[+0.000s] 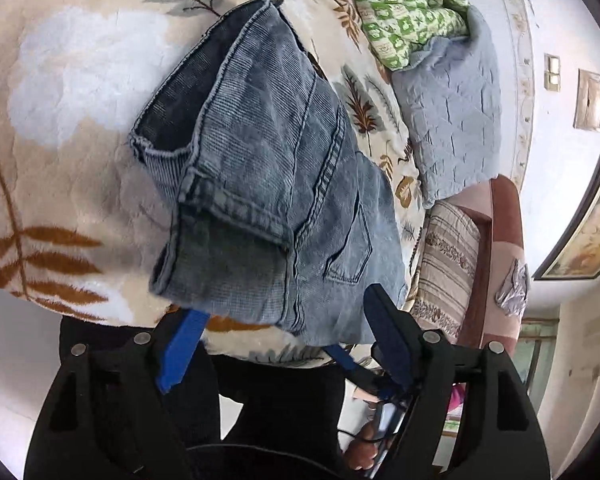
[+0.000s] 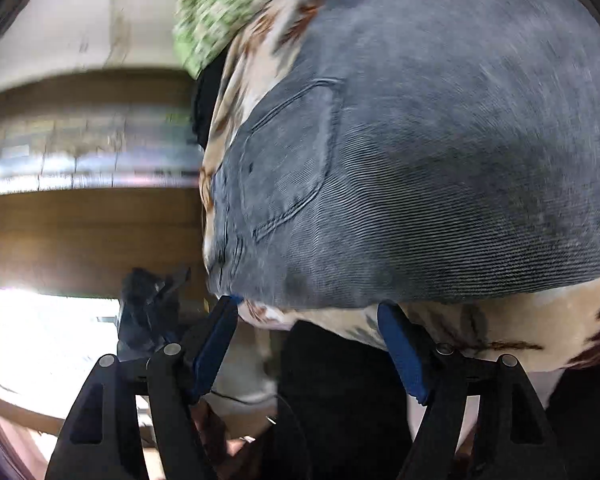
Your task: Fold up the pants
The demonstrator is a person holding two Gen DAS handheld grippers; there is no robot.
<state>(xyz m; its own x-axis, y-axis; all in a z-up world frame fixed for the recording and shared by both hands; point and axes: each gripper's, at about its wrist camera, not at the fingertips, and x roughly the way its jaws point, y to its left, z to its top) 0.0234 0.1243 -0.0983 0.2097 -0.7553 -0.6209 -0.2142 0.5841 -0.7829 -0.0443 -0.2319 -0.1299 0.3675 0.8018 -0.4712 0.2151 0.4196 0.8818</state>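
Pants: faded blue-grey corduroy pants lie folded into a thick bundle on a cream bed blanket printed with brown and grey leaves. In the left wrist view the bundle runs from 11 o'clock down to 5 o'clock, across the middle of the picture.

Fold state: a leg hem with a stitched cuff lies across the top layer, and a back pocket faces up near 4 o'clock. I judge the main folds done, with only tidying or a last fold left.

Why it lies so: the bundle's near edge sits close to the edge of the bed, within easy reach of both tools.

Left tongs: spread wide, holding nothing. One blue finger shows at 7 o'clock, the other at 5 o'clock. The tips sit at the bundle's near edge; whether they touch the cloth I cannot tell.

Right tongs: also spread wide and empty. The view is blurred. The blue fingertips straddle the bundle's near edge at 6 o'clock, very close to the cloth; contact is unclear.

Right view of the pants: the corduroy fills the picture from 12 to 4 o'clock, the pocket at 9 o'clock of centre.

Surroundings: a green-and-white checked quilt and a pale blue quilted cushion lie beyond the bundle at 1 o'clock, well apart from it.
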